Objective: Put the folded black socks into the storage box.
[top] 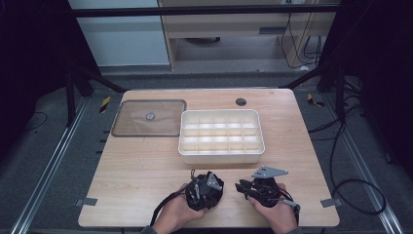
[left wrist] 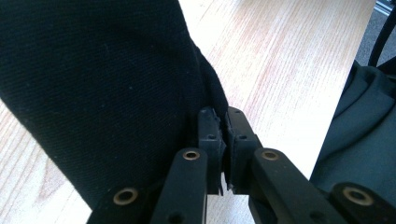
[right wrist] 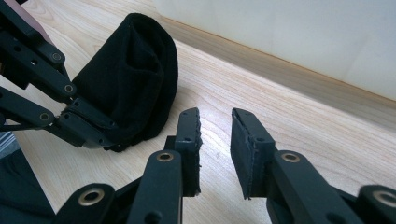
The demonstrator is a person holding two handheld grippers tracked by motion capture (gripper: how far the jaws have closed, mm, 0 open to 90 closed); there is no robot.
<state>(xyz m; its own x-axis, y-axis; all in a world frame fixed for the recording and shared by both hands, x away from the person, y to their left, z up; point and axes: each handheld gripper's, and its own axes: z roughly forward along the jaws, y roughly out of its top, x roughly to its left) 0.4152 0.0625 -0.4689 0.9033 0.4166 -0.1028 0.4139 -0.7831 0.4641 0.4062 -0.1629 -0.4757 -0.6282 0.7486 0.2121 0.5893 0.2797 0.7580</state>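
High view: both hands are sitting at the near edge of the table (top: 146, 170), the left gripper (top: 207, 187) bunching a black cloth (top: 214, 187) just left of the right gripper (top: 246, 186). Beyond them the white divided tray (top: 221, 155) is lying with its compartments empty, a clear lid (top: 148, 118) flat to its left

Left gripper view: the jaws are pinching together on the cloth's (left wrist: 107, 88) hem, the fabric rising up and leftward from the nip

Right gripper view: the right gripper (right wrist: 215, 140) is standing with jaws apart, holding nothing; the cloth (right wrist: 135, 74) is hanging to its left, long axis upright, so I'd judge a short leftward reach is coming
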